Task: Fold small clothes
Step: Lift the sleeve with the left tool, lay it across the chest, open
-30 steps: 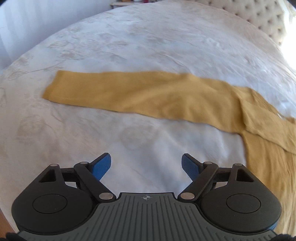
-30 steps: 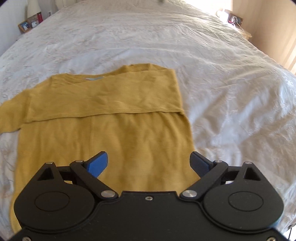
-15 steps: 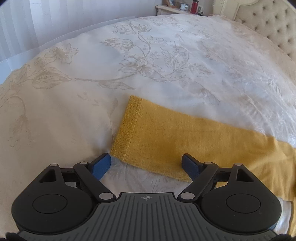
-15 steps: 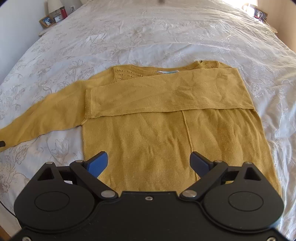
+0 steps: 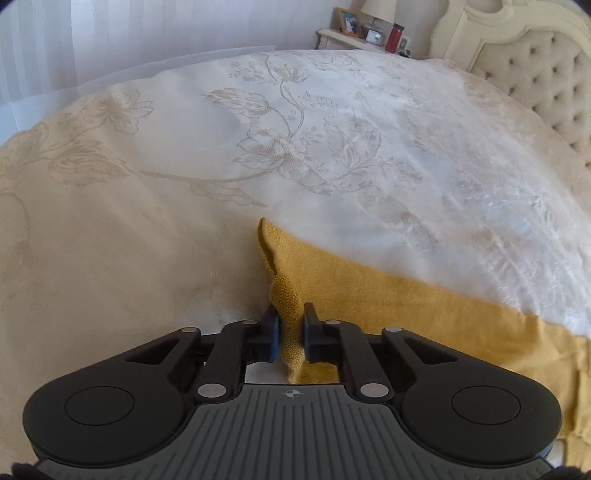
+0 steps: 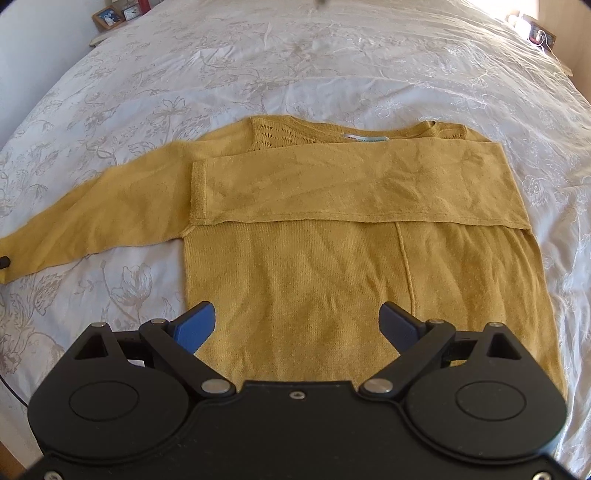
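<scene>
1. The left tool (image 5: 290,338) is closing narrow, pinching the cuff (image 5: 286,314) of the yellow sweater (image 6: 332,258), which is lying flat on the bed (image 6: 332,66).
2. The right tool (image 6: 297,325) is hovering wide, holding nothing.
3. The thin pinch is risking slipping or bunching the sleeve (image 6: 92,218) during folding.

Place: a bedroom in a home.
Bed (image 5: 332,147): covered by a white spread with a woven flower pattern.
Headboard (image 5: 546,85): cream, tufted with buttons.
Nightstand (image 5: 354,37): carries a framed photo (image 5: 349,21), a small clock (image 5: 375,36), a lamp base and a red bottle (image 5: 393,37).
</scene>
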Demonstrator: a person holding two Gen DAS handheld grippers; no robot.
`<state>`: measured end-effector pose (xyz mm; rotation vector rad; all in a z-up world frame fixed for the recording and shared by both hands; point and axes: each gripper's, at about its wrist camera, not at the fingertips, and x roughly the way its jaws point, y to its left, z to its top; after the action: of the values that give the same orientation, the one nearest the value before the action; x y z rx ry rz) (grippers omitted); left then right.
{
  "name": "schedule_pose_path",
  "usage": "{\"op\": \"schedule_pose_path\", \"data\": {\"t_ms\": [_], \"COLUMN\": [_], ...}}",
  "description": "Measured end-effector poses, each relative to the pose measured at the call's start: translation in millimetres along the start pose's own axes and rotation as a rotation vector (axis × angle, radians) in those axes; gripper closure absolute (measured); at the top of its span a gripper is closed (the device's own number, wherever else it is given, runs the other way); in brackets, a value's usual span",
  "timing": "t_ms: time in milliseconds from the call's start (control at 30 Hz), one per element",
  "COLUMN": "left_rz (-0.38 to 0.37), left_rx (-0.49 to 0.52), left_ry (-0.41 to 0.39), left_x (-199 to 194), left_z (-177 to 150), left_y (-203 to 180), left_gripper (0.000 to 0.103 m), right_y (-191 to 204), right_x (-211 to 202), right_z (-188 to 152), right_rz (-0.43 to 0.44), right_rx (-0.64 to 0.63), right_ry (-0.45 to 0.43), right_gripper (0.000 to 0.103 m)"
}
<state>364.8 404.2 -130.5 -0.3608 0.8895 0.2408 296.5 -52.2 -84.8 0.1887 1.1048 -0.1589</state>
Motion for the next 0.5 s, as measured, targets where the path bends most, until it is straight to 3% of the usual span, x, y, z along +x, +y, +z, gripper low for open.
{"op": "schedule_pose_path", "data": {"t_ms": [233, 500], "left_rz": [-0.074, -0.241], "left_rx": [0.038, 0.146], "left_ry": [-0.083, -0.198], "left_x": [-37.0, -88.9], "left_z": [21.7, 32.4], "left_y": [-30.9, -128.1], "left_gripper": [0.092, 0.092], "right_y": [-7.5, -46.0], "right_x": [1.3, -1.1], "right_z": [-7.1, -18.3], "right_rz": [0.038, 0.095], "right_rx": [-0.001, 0.022], "right_ry": [0.003, -0.015], "right_gripper": [0.008, 0.008]}}
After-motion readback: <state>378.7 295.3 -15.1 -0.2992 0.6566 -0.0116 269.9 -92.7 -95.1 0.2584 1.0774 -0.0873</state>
